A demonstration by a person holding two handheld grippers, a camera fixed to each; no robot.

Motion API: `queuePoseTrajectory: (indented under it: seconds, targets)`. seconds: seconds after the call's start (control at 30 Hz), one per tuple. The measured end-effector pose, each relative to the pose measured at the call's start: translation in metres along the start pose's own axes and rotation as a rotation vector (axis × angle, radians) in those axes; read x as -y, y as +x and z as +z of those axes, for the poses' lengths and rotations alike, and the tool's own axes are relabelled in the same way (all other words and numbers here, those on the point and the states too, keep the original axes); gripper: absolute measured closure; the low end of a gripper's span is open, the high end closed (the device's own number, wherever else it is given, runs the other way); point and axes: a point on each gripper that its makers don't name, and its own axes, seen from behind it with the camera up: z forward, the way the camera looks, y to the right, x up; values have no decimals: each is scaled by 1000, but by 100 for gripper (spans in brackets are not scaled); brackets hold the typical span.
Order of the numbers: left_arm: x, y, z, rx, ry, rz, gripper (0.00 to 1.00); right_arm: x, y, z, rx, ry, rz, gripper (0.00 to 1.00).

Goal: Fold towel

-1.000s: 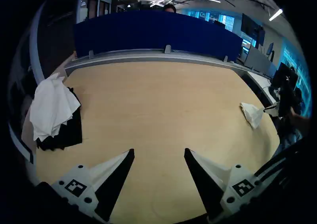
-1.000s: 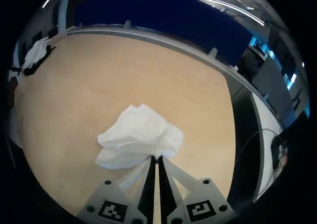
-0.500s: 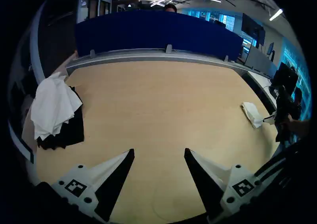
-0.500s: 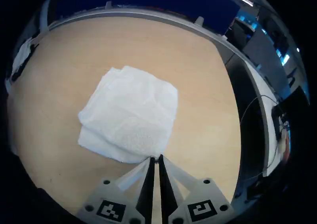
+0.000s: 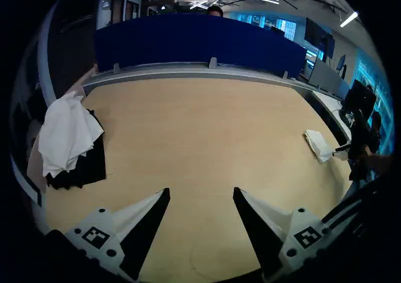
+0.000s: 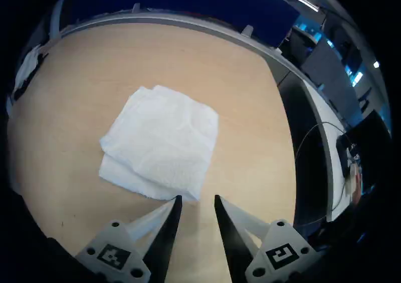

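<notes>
- Towel (image 6: 160, 143): white, laid flat on the wooden table (image 6: 240, 132), near its right-hand edge. It is folded into a rough square of at least two layers. A lower layer is left sticking out along the near-left side, so the edges are not quite matched.
- Right gripper (image 6: 197, 199): fingers are spread apart and nothing is pinched. The towel's near corner lies just beyond the fingertips, seemingly untouched.
- Left gripper (image 5: 200, 189): fingers are spread wide over bare table with nothing held, well apart from the towel.
- Cloth pile (image 5: 67, 132): white fabric is heaped over dark fabric at the far left edge of the table, well away from the work.
- Blue partition (image 5: 200, 42): stands along the far side of the table.
- Progress: the folding is judged to be largely done. At most, squaring of the offset layer or one further fold is thought to be left.
</notes>
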Motion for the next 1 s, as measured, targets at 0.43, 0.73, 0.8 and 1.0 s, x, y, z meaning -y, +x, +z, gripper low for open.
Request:
queuePoseTrajectory:
  seconds: [0.43, 0.73, 0.8, 1.0]
  targets:
    - [1, 0, -2, -3, 2, -7, 7, 36, 36, -12, -90, 57, -34, 19]
    - [4, -1, -7, -7, 8, -17, 7, 75, 61, -7, -126, 119, -61, 15]
    - [6, -1, -8, -7, 10, -20, 7, 83, 64, -5, -130, 130, -64, 15]
    - [11, -4, -9, -7, 18, -25, 7, 102, 71, 0, -138, 157, -69, 15]
